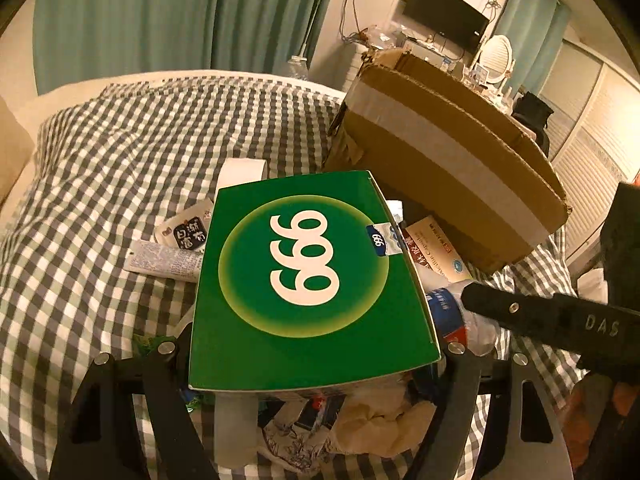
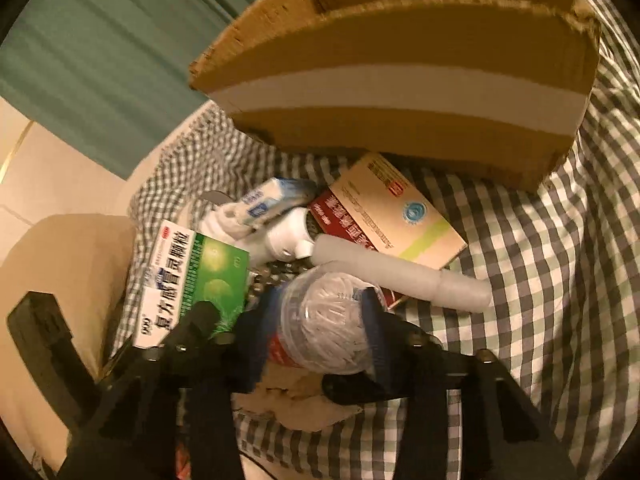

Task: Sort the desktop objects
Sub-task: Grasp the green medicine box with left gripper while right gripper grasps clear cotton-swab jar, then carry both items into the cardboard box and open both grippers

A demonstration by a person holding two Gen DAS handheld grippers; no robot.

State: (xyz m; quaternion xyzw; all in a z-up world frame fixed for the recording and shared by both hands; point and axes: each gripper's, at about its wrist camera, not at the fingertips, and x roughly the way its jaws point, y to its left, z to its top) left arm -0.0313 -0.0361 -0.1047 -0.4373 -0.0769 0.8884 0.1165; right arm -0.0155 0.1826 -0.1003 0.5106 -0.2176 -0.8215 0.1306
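Low in the left wrist view, the left gripper (image 1: 316,354) is clamped on a green box (image 1: 308,280), its jaws pressing the box's two side edges near the bottom corners. The box fills the middle of the frame and shows a large white "999" inside a pale green ring, reading upside down from here, with a small blue "999" tab at its right edge. Under it, at the bottom of the frame, lie crumpled paper and patterned wrappers on the checked bedspread (image 1: 100,168). Left of the box sit a printed tube (image 1: 164,260) and a small sachet (image 1: 188,232) with dark Chinese characters. Beyond, in the upper right, stands an open cardboard box (image 1: 452,168) with a white tape band. A television (image 1: 444,14) hangs on the far wall.

In the right wrist view, the right gripper (image 2: 316,320) has closed on a clear plastic bottle (image 2: 328,320) with a red and blue label, low in the middle of the frame; the blur makes the contact of the left finger hard to judge. Just beside it on the left is the green box (image 2: 196,284) again, its side printed "999" and Chinese characters. Farther up lie a white tube (image 2: 400,272), a white bottle (image 2: 288,236), a blue and white pack (image 2: 272,200) and a beige medicine carton (image 2: 392,216) with a red band. The cardboard box (image 2: 400,92) fills the top.
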